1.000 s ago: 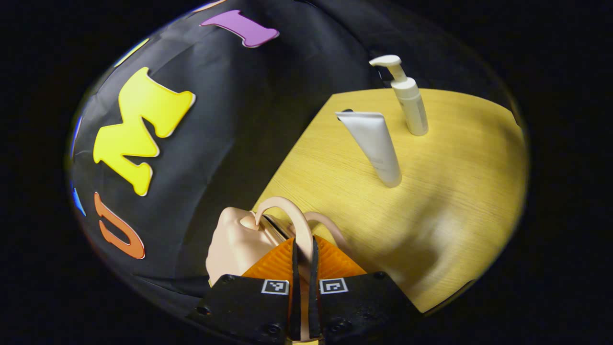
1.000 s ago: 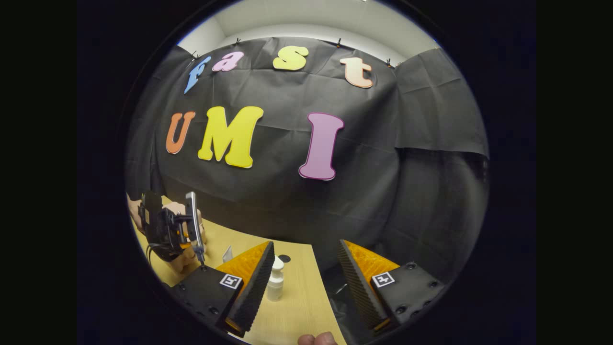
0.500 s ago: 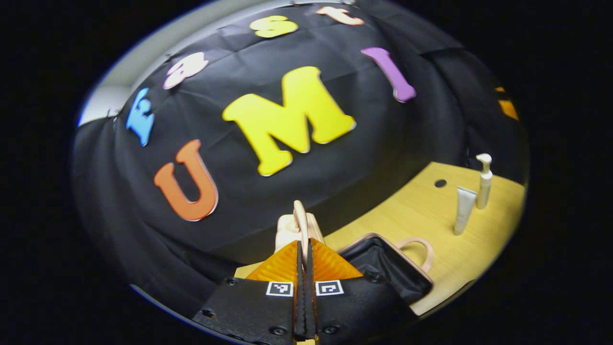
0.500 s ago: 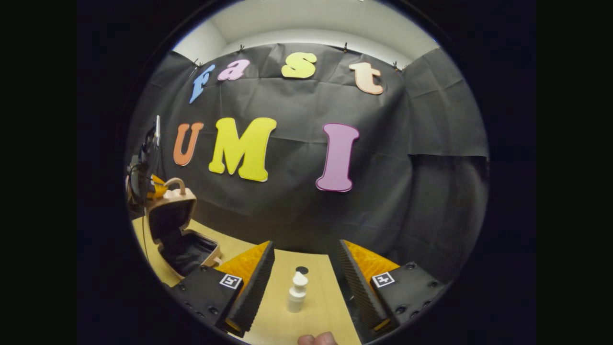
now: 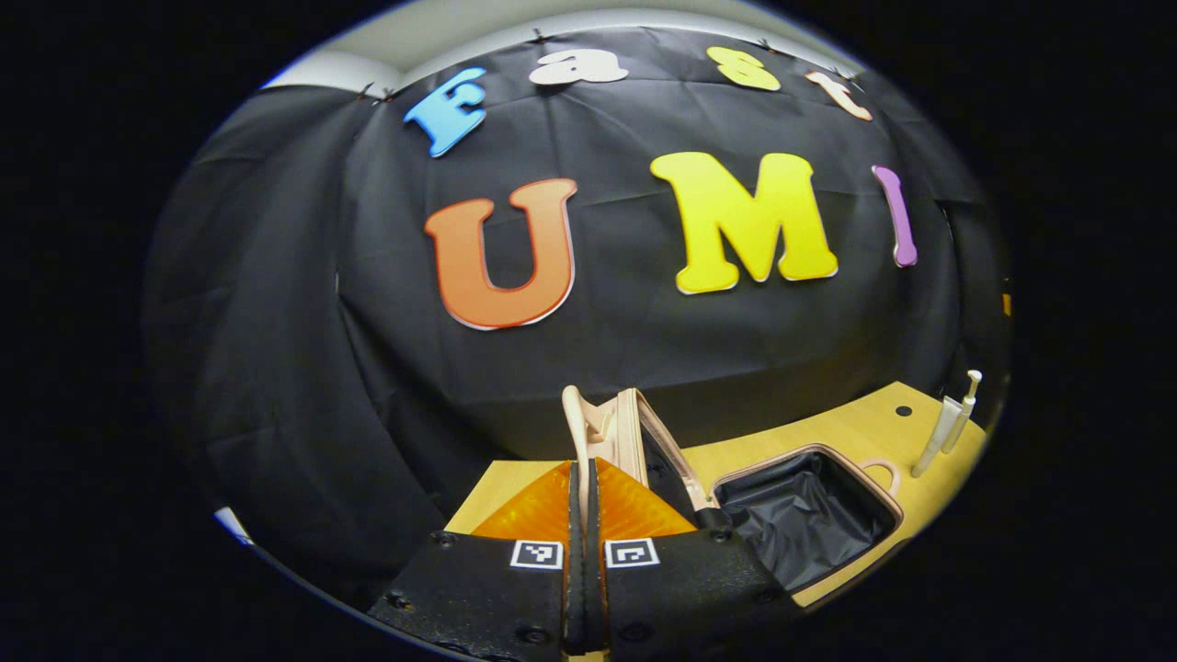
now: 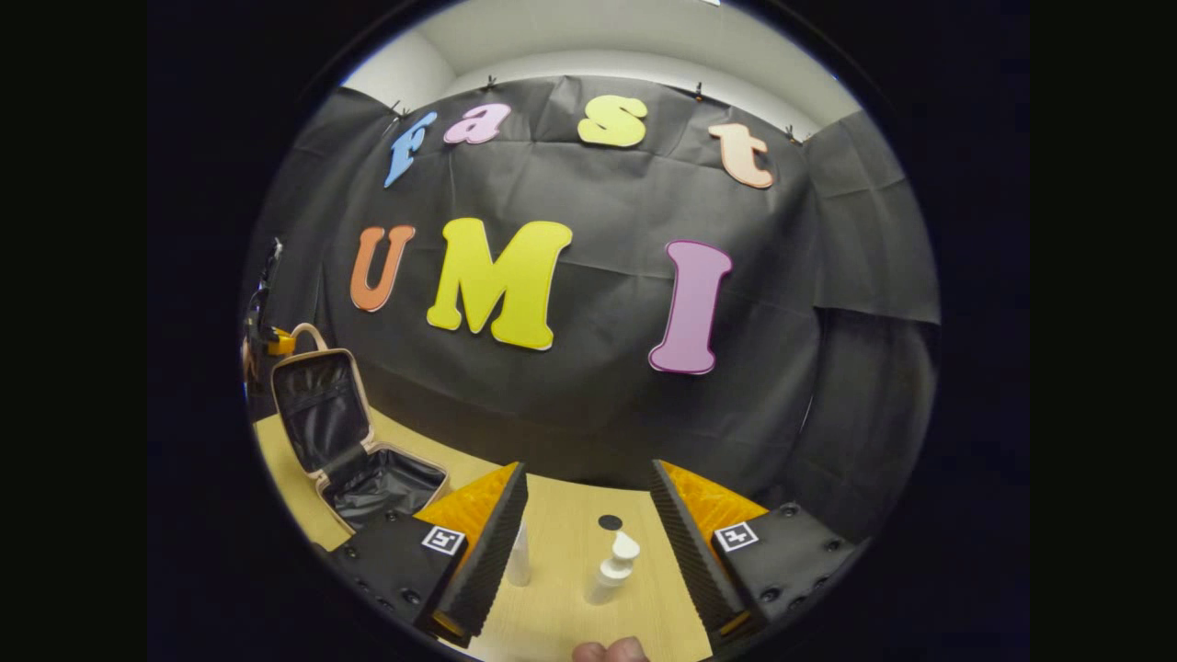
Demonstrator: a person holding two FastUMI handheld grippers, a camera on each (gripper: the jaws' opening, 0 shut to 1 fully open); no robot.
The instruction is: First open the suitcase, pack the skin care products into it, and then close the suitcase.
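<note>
The beige suitcase lies open at the table's left, its black-lined base flat and its lid standing upright. My left gripper is shut on the lid's arched handle; in the right gripper view the left gripper sits at the lid's top. A white pump bottle and a white tube stand on the wooden table. My right gripper hangs open above and just short of them. The tube and the bottle show far right in the left gripper view.
A small dark hole marks the tabletop behind the bottle. The black cloth wall rises close behind the table. A fingertip of the hand holding the right gripper shows at the bottom edge.
The left gripper has swung the lid by its handle from closed to upright. The right gripper's view shifted, so the bottle and tube now sit between its fingers.
</note>
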